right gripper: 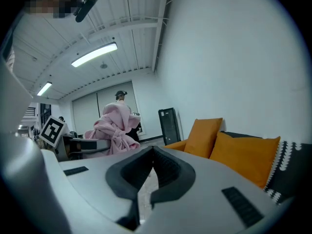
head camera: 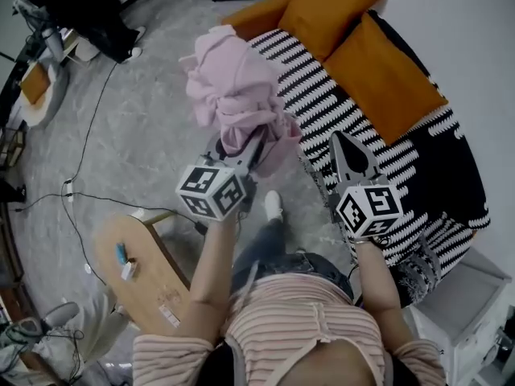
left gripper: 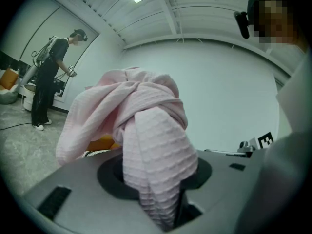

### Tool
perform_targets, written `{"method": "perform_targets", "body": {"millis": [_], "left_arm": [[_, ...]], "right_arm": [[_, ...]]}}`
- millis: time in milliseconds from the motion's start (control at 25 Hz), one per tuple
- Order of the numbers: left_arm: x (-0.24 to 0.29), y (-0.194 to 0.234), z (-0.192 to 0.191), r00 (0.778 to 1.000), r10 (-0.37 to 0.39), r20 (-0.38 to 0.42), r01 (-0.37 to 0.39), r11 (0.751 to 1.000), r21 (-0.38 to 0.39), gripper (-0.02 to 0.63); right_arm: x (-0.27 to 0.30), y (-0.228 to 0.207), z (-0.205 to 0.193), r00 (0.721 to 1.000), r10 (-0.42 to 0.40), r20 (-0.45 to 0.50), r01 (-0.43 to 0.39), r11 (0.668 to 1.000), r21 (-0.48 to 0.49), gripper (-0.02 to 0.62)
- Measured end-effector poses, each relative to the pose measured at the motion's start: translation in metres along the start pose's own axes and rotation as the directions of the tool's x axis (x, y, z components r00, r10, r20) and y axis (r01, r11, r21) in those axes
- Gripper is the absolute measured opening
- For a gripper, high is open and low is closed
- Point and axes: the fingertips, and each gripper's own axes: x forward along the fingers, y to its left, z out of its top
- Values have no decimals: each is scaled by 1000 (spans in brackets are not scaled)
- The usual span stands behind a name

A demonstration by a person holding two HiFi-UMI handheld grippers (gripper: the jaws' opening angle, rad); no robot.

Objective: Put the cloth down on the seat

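Observation:
A bunched pink cloth (head camera: 233, 95) hangs in the air over the grey floor, just left of the seat. My left gripper (head camera: 254, 146) is shut on it; in the left gripper view the cloth (left gripper: 146, 126) fills the space between the jaws and hides the tips. The seat is a sofa with a black-and-white striped cover (head camera: 322, 95) and orange cushions (head camera: 386, 75) at the back. My right gripper (head camera: 341, 145) is over the sofa's front edge, shut with nothing in it; its jaws meet at the tip (right gripper: 152, 152). From the right gripper view the cloth (right gripper: 114, 128) shows at left.
A small wooden table (head camera: 145, 272) with small items stands at lower left. Cables (head camera: 80, 175) trail over the floor. Another person (left gripper: 48, 87) stands far off. A white cabinet (head camera: 467, 312) sits at lower right. A black case (right gripper: 168, 126) stands by the far wall.

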Motion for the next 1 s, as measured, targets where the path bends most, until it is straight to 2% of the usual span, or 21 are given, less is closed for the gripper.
{"method": "perform_targets", "body": {"millis": [440,840,1000], "left_arm": [[51,91,23,1000,4,-31,-6,999,-45,183],[90,139,-1,995,12,-99,-20,996,-83,183],[123,152,-11,989,19,-144,-33,994,-100,183]], "right_arm": [[105,2,10,998,-21,-56,20,1000,-15,9],[156,-13,-6,990,-46,-130,46,999,-8,8],[180,-28,-13,987,-51,-153,50,999,-8,9]]}}
